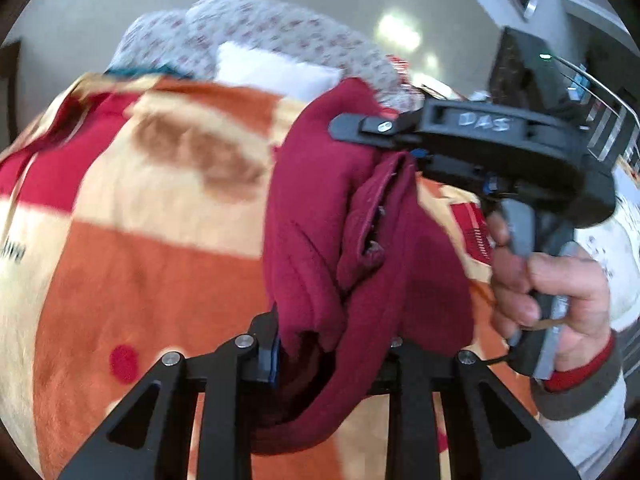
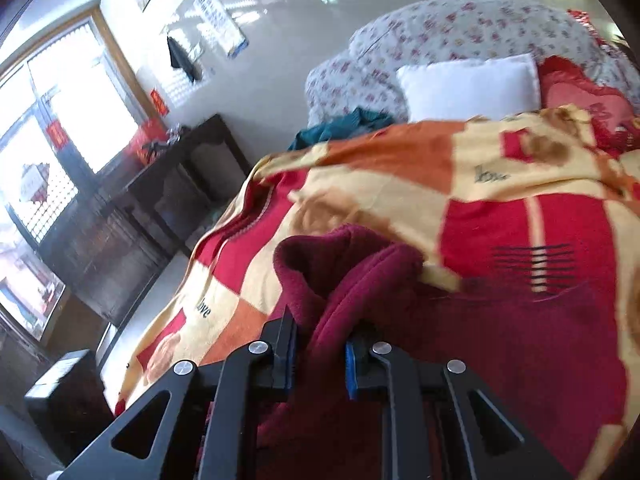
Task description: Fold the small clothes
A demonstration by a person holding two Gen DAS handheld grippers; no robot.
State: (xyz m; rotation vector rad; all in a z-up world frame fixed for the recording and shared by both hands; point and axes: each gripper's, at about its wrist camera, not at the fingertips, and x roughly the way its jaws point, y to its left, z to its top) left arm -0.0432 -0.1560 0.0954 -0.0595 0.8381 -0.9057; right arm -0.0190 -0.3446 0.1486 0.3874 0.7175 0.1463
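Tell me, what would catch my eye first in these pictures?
A dark red fleece garment hangs in the middle, lifted off the bed, pinched at one edge by the left gripper and at another by the right gripper. Under it spreads a loud orange, red and cream blanket. At the far end sit a white pillow and a flowered quilt.

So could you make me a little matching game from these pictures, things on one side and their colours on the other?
Things:
1. fleece garment held by both grippers
2. pillow
3. crumpled cloth beside the pillow
4. quilt piled behind

Colours:
A. white
B. floral on pale ground
C. maroon
D. teal

Pairs: 1-C, 2-A, 3-D, 4-B
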